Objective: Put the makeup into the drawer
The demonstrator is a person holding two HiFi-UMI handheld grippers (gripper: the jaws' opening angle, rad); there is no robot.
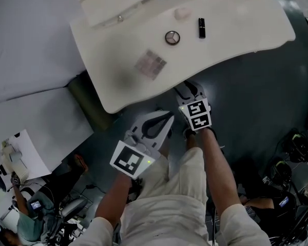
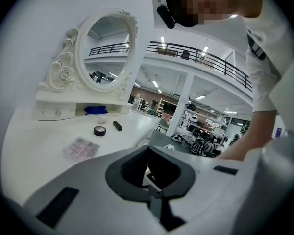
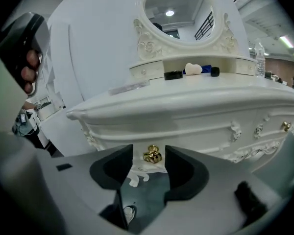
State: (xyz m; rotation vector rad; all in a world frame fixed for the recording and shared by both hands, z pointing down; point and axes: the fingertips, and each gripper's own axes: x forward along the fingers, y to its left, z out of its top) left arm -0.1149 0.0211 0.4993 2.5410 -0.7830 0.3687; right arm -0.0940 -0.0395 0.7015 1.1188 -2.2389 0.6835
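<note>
Gold knob (image 3: 152, 155) btwn right gripper's (image 3: 149, 163) spread fingers (image 3: 116, 168), tips hidden under dresser top (image 1: 236, 31) in head view; left gripper's (image 2: 148, 151) pressed together.

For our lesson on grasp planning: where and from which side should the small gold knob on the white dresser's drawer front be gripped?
Grip the small gold knob itself, one jaw each side, coming straight in from the front: it juts out from the white drawer front with free space left and right.
</note>
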